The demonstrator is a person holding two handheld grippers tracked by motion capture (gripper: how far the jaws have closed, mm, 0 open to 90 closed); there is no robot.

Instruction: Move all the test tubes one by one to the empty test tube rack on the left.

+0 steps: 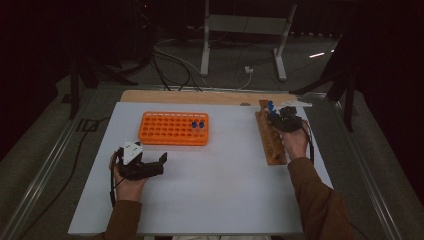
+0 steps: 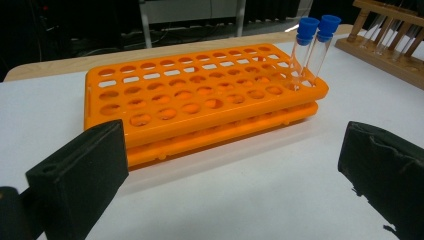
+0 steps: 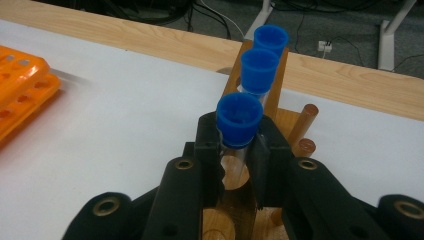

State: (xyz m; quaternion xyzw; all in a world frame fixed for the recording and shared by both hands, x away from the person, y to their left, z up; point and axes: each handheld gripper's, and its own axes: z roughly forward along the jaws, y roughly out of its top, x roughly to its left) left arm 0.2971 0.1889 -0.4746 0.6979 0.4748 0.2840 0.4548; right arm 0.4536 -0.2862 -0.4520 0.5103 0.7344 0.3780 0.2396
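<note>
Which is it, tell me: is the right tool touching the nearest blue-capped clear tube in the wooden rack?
Touching. In the right gripper view, the right tool has both black pads pressed against the blue-capped clear tube just below its cap, above the wooden rack.

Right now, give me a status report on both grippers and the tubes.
Right gripper shut on blue-capped tube in wooden rack. Left gripper open, idle before orange rack. Nothing in the way.

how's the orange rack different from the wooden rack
The orange rack is a flat plastic grid of many holes; the wooden rack is a narrow single row with pegs. The orange rack holds two blue-capped tubes at one end; the wooden rack shows three, the nearest clamped by the right gripper. Both sit on the white table.
</note>
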